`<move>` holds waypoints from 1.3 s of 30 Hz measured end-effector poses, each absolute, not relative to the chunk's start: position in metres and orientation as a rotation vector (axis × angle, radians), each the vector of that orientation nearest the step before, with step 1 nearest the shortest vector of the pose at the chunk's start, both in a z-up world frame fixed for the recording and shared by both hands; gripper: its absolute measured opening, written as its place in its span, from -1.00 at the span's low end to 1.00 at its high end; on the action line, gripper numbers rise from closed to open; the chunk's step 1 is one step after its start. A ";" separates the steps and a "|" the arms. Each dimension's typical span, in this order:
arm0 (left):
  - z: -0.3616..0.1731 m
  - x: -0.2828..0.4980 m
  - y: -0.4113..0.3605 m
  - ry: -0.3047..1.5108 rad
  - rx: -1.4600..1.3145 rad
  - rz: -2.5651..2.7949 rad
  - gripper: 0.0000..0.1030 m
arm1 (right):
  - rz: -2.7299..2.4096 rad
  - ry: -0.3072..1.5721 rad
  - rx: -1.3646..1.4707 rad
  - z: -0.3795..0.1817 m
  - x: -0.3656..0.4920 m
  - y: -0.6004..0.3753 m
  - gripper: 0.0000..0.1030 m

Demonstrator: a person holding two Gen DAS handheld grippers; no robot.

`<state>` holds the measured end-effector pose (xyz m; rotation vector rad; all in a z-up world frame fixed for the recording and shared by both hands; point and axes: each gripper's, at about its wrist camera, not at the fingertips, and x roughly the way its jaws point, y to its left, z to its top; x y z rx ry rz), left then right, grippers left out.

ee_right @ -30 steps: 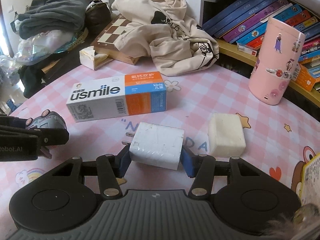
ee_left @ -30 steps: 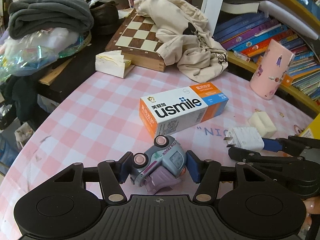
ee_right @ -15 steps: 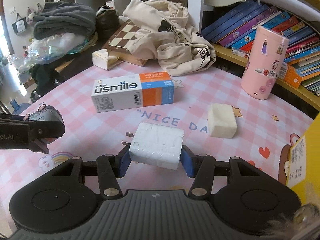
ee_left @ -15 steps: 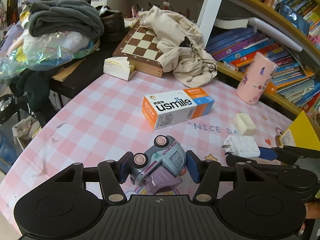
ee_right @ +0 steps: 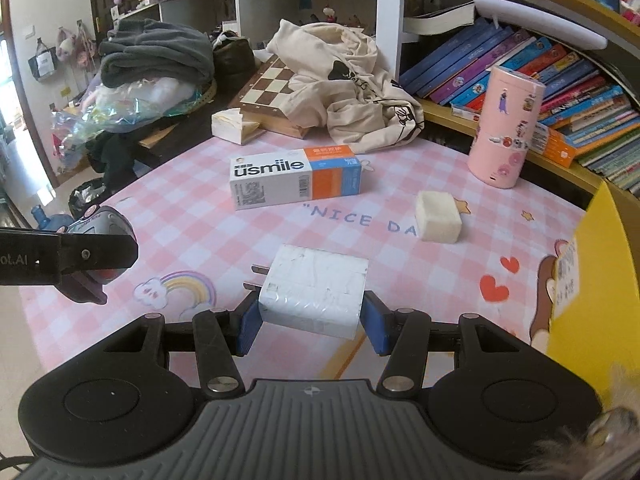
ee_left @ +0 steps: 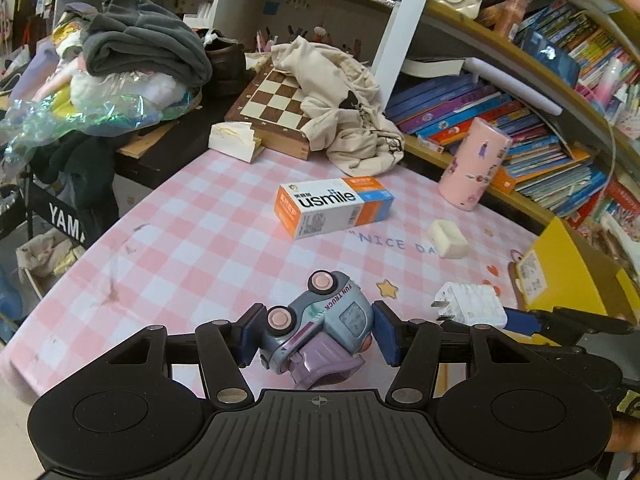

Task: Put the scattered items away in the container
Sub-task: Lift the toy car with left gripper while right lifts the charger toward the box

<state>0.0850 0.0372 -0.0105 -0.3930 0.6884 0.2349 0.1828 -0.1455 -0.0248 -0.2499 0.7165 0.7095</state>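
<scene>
Clamping a toy truck between its blue pads, the left gripper holds it tipped on its side above the near part of the pink checked tablecloth in the left wrist view. Farther off lies a usmile toothpaste box, with a cream block to its right and a pink sticker-covered cup beyond that. At the right edge stands a yellow container, and just left of it the right gripper's finger carries a white charger plug.

Seen from the right wrist, the right gripper grips the white charger plug by both sides, prongs pointing left, raised off the cloth. The yellow container rises at the right edge, near the plug. At the left edge the left gripper's black finger covers most of the toy truck. The toothpaste box and cream block lie farther away.
</scene>
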 end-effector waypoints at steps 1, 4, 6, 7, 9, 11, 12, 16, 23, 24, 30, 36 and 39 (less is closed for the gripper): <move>-0.009 0.080 0.036 0.685 -0.396 0.229 0.08 | 0.706 0.715 -0.245 -0.024 0.177 -0.148 -0.02; -0.005 0.065 0.032 0.675 -0.404 0.213 0.08 | 0.696 0.713 -0.232 -0.020 0.162 -0.157 -0.02; -0.003 0.056 0.030 0.670 -0.411 0.203 0.08 | 0.690 0.711 -0.225 -0.018 0.152 -0.161 -0.02; -0.003 0.052 0.029 0.668 -0.415 0.197 0.08 | 0.687 0.710 -0.223 -0.017 0.147 -0.164 -0.02; -0.001 0.043 0.027 0.661 -0.419 0.188 0.08 | 0.681 0.707 -0.217 -0.014 0.137 -0.168 -0.02; 0.002 0.036 0.025 0.653 -0.420 0.180 0.08 | 0.673 0.701 -0.210 -0.012 0.128 -0.173 -0.02; 0.003 0.032 0.025 0.649 -0.421 0.175 0.08 | 0.669 0.697 -0.206 -0.010 0.124 -0.175 -0.02; 0.008 0.019 0.022 0.636 -0.421 0.152 0.08 | 0.651 0.684 -0.189 -0.005 0.106 -0.184 -0.02; 0.010 0.005 0.015 0.629 -0.421 0.106 0.08 | 0.606 0.686 -0.176 -0.003 0.080 -0.201 -0.02; 0.010 0.004 0.014 0.628 -0.419 0.098 0.08 | 0.597 0.687 -0.175 -0.003 0.077 -0.203 -0.02; 0.013 0.002 0.002 0.625 -0.402 0.044 0.08 | 0.540 0.683 -0.162 -0.001 0.065 -0.219 -0.02; 0.012 0.005 -0.011 0.638 -0.388 -0.015 0.08 | 0.485 0.685 -0.148 0.000 0.058 -0.235 -0.02; 0.011 0.008 -0.017 0.644 -0.385 -0.040 0.08 | 0.457 0.690 -0.141 -0.001 0.055 -0.244 -0.02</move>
